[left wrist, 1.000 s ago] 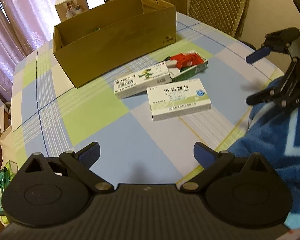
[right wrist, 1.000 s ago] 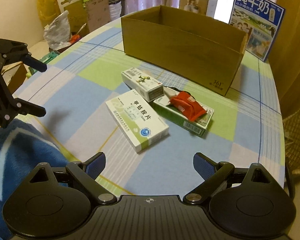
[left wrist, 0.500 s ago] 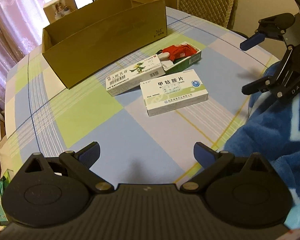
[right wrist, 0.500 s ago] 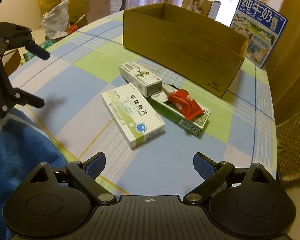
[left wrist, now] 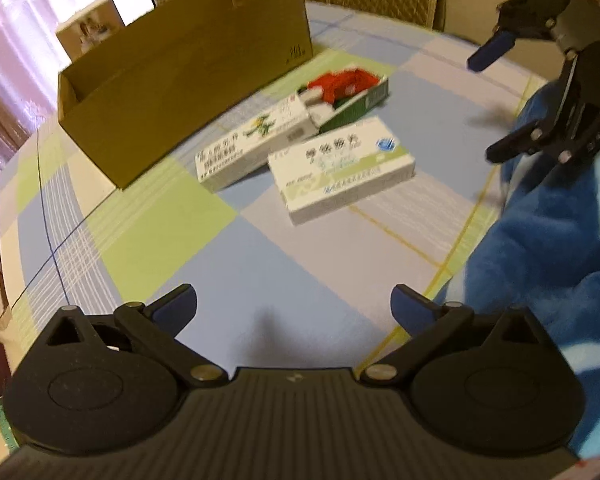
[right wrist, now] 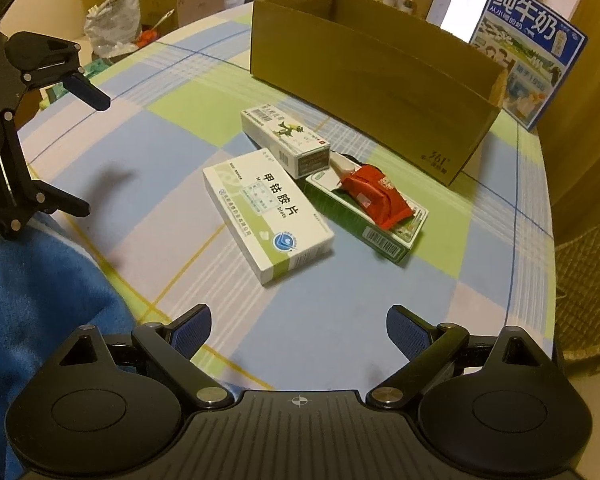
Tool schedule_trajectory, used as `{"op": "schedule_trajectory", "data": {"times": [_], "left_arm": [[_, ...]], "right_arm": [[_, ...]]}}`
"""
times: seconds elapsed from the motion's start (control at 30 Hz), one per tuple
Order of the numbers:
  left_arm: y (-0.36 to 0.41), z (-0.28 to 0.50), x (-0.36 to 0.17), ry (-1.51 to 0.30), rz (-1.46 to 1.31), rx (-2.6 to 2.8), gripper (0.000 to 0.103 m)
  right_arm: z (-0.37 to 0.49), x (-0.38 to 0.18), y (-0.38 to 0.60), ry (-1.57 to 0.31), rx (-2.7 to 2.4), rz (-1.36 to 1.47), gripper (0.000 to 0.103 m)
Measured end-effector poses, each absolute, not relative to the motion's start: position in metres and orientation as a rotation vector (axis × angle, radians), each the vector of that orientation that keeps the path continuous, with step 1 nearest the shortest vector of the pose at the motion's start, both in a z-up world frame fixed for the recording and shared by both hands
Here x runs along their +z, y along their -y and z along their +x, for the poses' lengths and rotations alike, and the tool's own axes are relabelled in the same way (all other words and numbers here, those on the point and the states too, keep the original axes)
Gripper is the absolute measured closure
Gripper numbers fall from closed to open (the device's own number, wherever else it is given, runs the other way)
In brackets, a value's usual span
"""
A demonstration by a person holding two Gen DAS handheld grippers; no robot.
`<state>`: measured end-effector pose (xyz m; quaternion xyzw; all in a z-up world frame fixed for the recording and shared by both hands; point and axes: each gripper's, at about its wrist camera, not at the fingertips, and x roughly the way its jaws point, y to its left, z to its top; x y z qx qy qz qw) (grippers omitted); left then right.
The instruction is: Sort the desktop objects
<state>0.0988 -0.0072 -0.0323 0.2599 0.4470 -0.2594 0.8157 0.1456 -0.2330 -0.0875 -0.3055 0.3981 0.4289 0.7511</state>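
We see a matt brown cardboard box [right wrist: 364,76] on a smooth checked tablecloth [right wrist: 148,152]. The medicine boxes [right wrist: 268,210] are slightly glossy printed card (one carries a shiny red wrapper [right wrist: 374,196]), beside fluffy blue fleece [right wrist: 32,300].

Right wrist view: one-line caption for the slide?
Open right gripper hovers above the checked tablecloth facing three medicine boxes, a red packet and the cardboard box.

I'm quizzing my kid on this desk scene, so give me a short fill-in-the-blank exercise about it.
1. The red packet lies on top of the ____ box.
2. The cardboard box is open at the ____.
3. Both grippers, left and right, have their jaws ____.

Missing words: green; top; open
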Motion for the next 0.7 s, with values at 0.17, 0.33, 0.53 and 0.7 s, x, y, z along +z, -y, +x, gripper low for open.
{"op": "schedule_trajectory", "data": {"times": [0.17,0.33,0.53,0.7], "left_arm": [[0.006,0.104,-0.037,-0.967,0.561,-0.571,0.002],[0.004,0.114,-0.038,-0.966,0.561,-0.568,0.002],[0.005,0.127,-0.032,-0.945,0.629,-0.588,0.002],[0.008,0.141,-0.028,-0.930,0.697,-0.620,0.002]], "right_arm": [[0.147,-0.090,0.232,-0.887,0.935,-0.672,0.011],[0.147,-0.091,0.228,-0.911,0.912,-0.699,0.011],[0.164,-0.089,0.216,-0.952,0.972,-0.706,0.011],[0.179,-0.088,0.195,-0.873,1.059,-0.799,0.011]]}}
